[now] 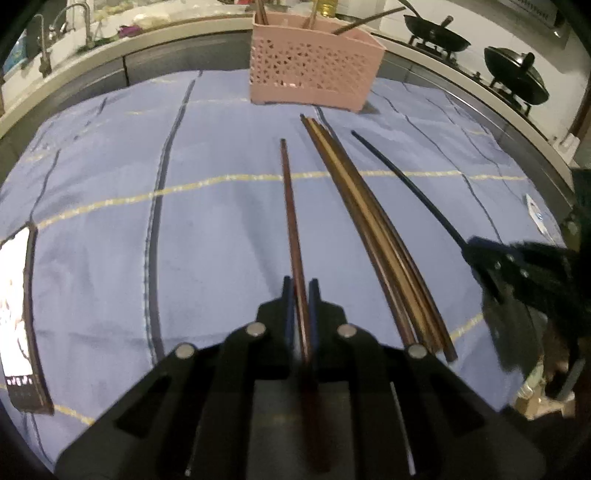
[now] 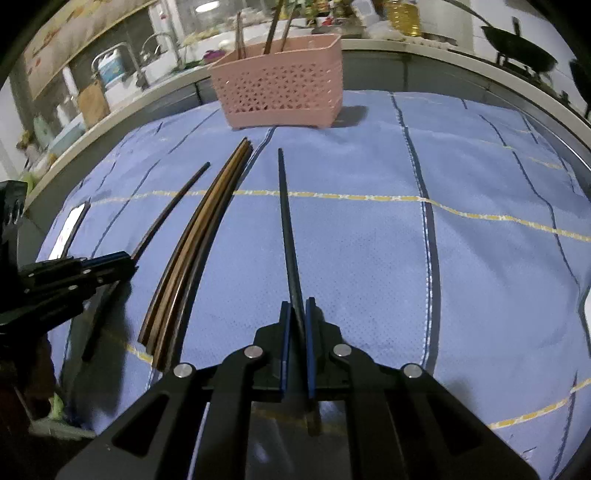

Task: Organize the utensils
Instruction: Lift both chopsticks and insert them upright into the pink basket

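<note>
My left gripper is shut on a reddish-brown chopstick that points toward the pink perforated utensil basket. My right gripper is shut on a dark blue-black chopstick, also pointing toward the basket. Between them a bundle of several brown chopsticks lies on the blue cloth; it also shows in the right wrist view. The right gripper shows at the right of the left wrist view, the left gripper at the left of the right wrist view. The basket holds a few upright chopsticks.
A blue checked cloth covers the table. A lit phone lies at its left edge. Behind are a counter with a sink and taps and black woks on a stove at right.
</note>
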Available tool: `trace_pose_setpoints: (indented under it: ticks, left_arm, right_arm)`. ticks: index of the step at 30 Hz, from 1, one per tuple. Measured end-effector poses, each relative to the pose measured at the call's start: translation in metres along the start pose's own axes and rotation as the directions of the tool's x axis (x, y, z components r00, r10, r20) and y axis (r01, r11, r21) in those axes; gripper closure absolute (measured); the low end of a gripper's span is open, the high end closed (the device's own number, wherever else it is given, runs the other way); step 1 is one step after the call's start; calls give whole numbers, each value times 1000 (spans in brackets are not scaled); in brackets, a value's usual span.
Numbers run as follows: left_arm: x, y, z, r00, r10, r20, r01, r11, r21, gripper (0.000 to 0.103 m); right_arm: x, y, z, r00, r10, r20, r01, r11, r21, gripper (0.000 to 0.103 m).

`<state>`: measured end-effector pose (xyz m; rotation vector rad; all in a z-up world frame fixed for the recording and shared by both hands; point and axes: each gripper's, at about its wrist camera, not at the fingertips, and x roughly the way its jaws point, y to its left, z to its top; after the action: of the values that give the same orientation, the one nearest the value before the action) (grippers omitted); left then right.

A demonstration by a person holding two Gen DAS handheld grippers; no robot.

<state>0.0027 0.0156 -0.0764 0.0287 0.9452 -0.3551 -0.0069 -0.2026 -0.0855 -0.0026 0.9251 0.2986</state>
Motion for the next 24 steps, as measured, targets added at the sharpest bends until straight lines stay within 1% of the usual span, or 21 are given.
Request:
trace_pose_setpoints:
  ticks: [3, 5, 7, 9, 11, 12, 13, 15, 16, 17, 18, 20, 21, 23, 24]
  left_arm:
    - [9, -4, 15, 1000, 15, -8, -15, 999, 32, 94]
    - [17, -4, 28, 1000, 25, -10, -25, 999, 39, 94]
    - [29, -7, 46, 999, 47, 0, -47, 997, 55, 94]
    - [40, -7, 63, 999, 41, 6, -41, 998, 47, 94]
    - [51, -6, 77, 1000, 19, 21, -20, 999, 48, 94]
    - [53, -5, 81, 1000, 9, 27, -10, 999, 47, 96]
    - [56, -4, 86, 1000, -6, 30, 5, 999, 42, 97]
    - [57, 2, 93, 999, -49, 17, 49, 999, 16, 98]
    - [53, 5, 95, 997, -68, 29, 68, 998, 6, 98]
    - [43, 7, 98, 995, -80, 60, 79, 997, 7, 98]
    - [30, 8, 100, 992, -87, 96, 86, 996, 12, 99]
    - [4, 13, 106, 980, -110, 165, 110, 994, 9, 99]
    - [-14, 15, 113, 969, -126, 210, 127, 992, 10, 99]
    - [-48, 18, 128, 942, -152, 300, 152, 988, 21, 99]
    - [-64, 18, 138, 926, -160, 341, 160, 987, 30, 99]
  right_arm:
    - [16, 7, 27, 1000, -3, -19, 2, 999, -46, 92]
    - [30, 10, 47, 999, 24, -26, -25, 999, -45, 89]
    - [44, 11, 68, 999, 33, -17, -34, 998, -50, 84]
    - [59, 12, 90, 999, 35, -11, -35, 998, -58, 84]
    - [70, 11, 106, 997, 71, -20, -72, 996, -53, 84]
    - [73, 11, 111, 996, 78, -29, -80, 995, -54, 90]
    - [77, 10, 117, 995, 90, -41, -92, 994, -50, 98]
    - [75, 8, 123, 989, 141, -42, -141, 990, -17, 98]
    - [67, 11, 124, 987, 163, -16, -163, 986, -22, 98]
    - [55, 15, 126, 983, 179, 24, -178, 983, -42, 99]
    - [41, 19, 127, 977, 202, 65, -198, 978, -63, 98]
    - [17, 26, 132, 956, 259, 135, -249, 964, -90, 98]
    - [2, 29, 138, 941, 287, 178, -273, 957, -100, 98]
    - [-24, 32, 153, 907, 330, 263, -313, 944, -104, 98]
    - [-32, 33, 161, 893, 341, 294, -327, 940, -99, 98]
